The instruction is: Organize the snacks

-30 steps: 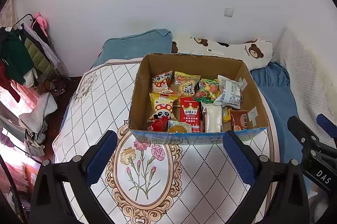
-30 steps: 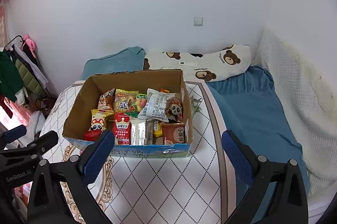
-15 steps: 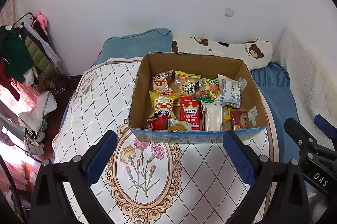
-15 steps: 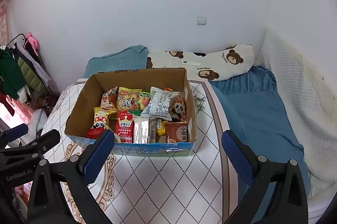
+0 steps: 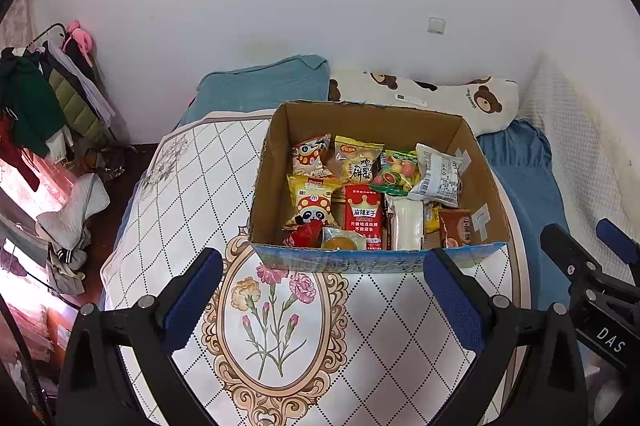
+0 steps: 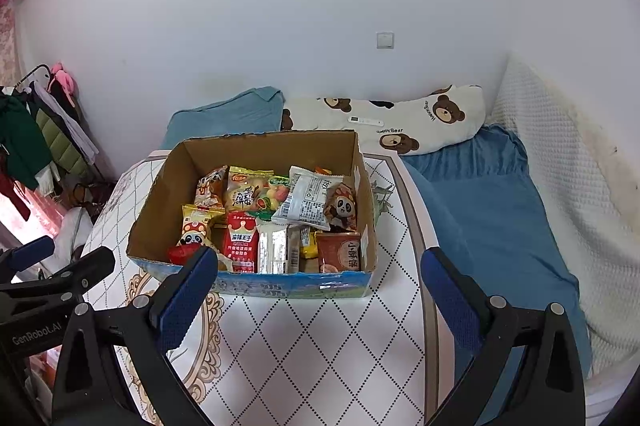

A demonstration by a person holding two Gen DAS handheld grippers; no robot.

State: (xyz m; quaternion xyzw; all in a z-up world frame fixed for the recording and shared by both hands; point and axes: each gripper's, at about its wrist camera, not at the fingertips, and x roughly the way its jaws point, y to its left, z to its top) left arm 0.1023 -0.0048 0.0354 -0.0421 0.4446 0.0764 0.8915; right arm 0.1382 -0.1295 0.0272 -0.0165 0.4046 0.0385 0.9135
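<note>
Both tongs are spread wide with nothing in them: left tongs (image 5: 322,290) and right tongs (image 6: 316,290) hover over the round table with the diamond-pattern floral cloth (image 5: 192,186), just short of the open brown cardboard box (image 5: 280,130). The box sits on the table, crammed with snack packets like a red crown-logo pouch (image 5: 363,216) and a white printed wrapper (image 6: 308,202). Behind it lies a bear-print pillow (image 6: 432,118) on the blue bed sheet (image 6: 492,194).
</note>
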